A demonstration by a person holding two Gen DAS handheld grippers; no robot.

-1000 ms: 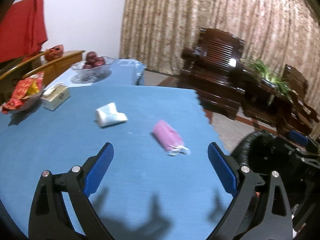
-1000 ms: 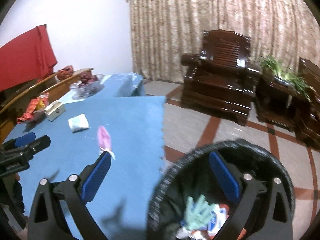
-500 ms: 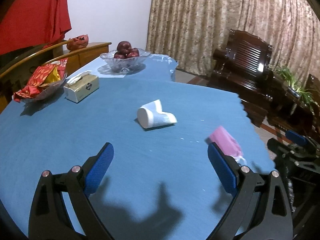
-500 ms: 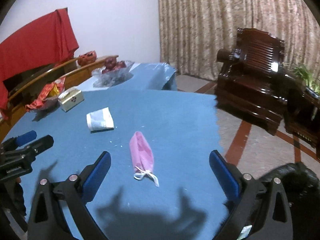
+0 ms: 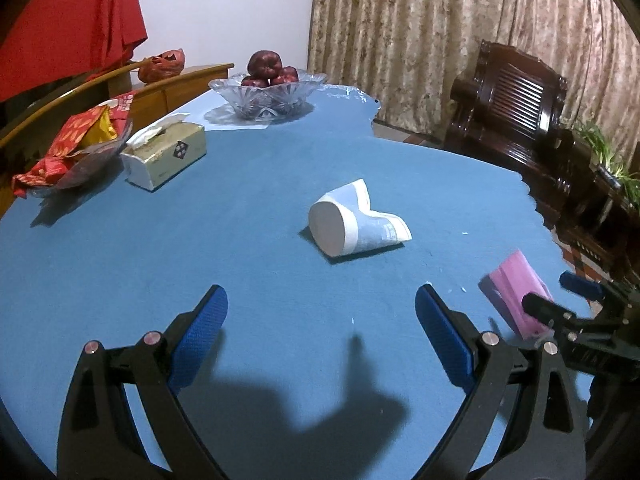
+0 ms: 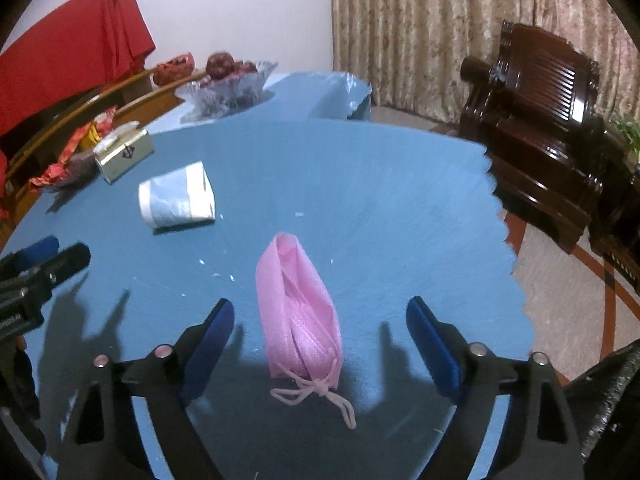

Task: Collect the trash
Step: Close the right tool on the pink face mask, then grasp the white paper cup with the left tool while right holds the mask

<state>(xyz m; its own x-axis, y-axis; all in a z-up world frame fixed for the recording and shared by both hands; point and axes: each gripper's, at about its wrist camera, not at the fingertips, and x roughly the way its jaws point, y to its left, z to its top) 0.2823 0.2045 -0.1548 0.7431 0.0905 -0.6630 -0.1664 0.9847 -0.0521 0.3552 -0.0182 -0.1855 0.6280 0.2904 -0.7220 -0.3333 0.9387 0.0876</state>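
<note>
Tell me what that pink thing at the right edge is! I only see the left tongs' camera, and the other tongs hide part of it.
Observer: It is a folded pink face mask, lying flat on the blue tablecloth, with its ear loops knotted at the near end.
Operator: Have the right tongs grabbed it?
Observer: Not yet. The right tongs are closing with the mask between them, but neither pad touches it.
Operator: Where does it go?
Observer: Probably into the black plastic bag, which shows at the bottom right corner of the right camera, beyond the table's edge.
</note>
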